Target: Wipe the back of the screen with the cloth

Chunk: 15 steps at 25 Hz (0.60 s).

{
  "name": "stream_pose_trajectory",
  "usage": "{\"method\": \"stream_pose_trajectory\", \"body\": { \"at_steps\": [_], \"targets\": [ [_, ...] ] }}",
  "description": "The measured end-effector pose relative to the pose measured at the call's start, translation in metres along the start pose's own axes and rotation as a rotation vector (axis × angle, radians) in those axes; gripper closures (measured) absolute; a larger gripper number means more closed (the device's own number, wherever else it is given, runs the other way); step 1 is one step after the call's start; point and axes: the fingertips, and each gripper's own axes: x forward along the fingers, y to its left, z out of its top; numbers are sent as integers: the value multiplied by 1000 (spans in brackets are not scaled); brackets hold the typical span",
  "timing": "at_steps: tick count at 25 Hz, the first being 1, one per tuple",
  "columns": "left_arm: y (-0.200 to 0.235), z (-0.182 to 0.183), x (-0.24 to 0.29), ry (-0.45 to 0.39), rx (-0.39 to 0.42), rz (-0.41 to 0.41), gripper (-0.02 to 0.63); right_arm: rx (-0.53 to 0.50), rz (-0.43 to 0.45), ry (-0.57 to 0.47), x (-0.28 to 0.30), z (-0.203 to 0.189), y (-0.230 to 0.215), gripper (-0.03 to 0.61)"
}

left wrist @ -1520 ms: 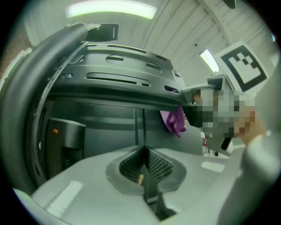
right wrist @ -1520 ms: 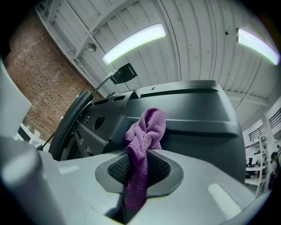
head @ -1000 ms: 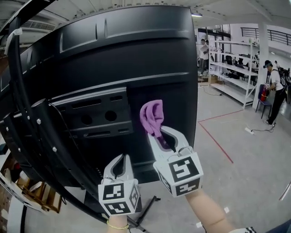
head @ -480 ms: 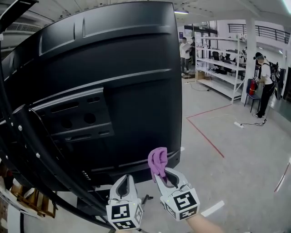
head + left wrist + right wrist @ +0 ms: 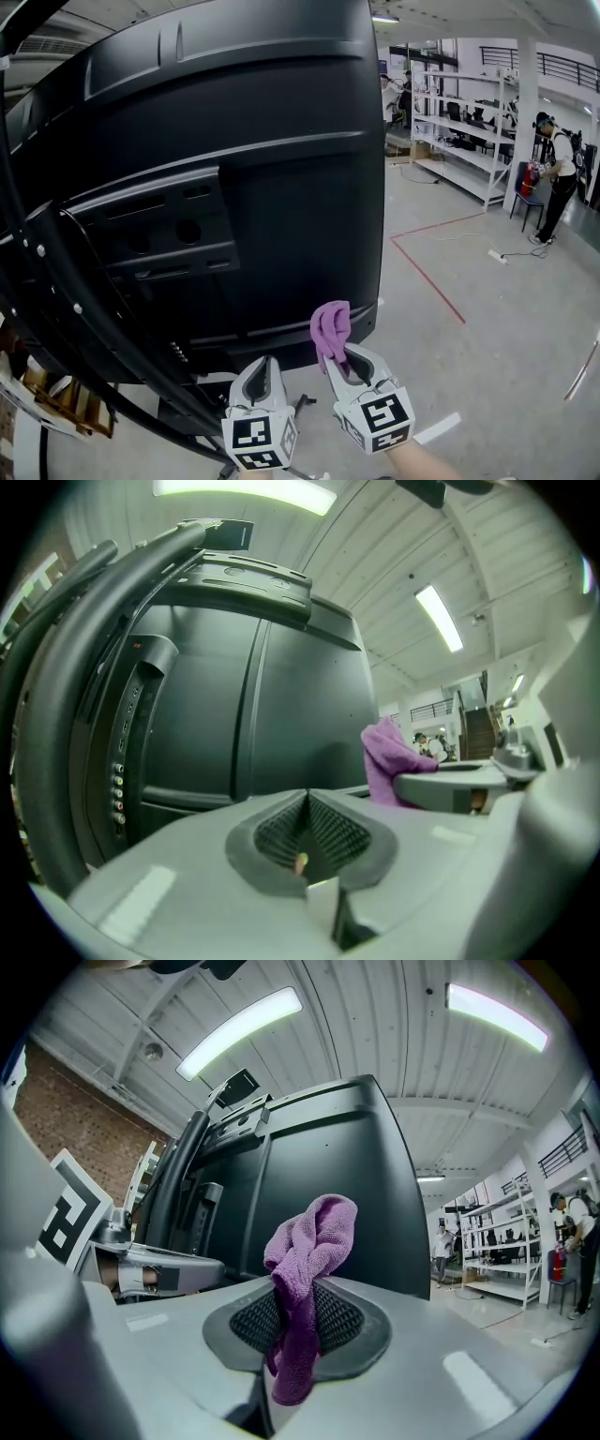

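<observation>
The big black back of the screen fills the left and middle of the head view. My right gripper is shut on a purple cloth, which bunches up above its jaws right at the screen's lower right edge. In the right gripper view the cloth stands out of the shut jaws, with the screen's back just behind it. My left gripper is shut with nothing in it, low beside the right one, under the screen's bottom edge. From the left gripper view I see the screen and the cloth.
Black cables run down the screen's left side. A stand foot shows below. Red tape lines mark the grey floor at right. White shelving and a standing person are far right.
My right gripper has dropped with the cloth from the middle of the screen's back to its lower right edge. Over the last half second it stayed there. The left gripper sank a little.
</observation>
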Motion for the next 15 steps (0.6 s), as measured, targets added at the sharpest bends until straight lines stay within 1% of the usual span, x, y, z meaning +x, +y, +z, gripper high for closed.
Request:
{"method": "stream_pose_trajectory", "body": {
  "at_steps": [4, 11, 15],
  "targets": [
    [1, -1, 2, 4, -25, -11, 606, -1, 1, -1, 1, -1, 2, 517],
    [-3, 3, 4, 0, -15, -11, 606, -21, 1, -12, -3, 2, 3, 517],
    [-6, 3, 5, -1, -23, -17, 606, -18, 0, -13, -4, 1, 2, 517]
  ]
}}
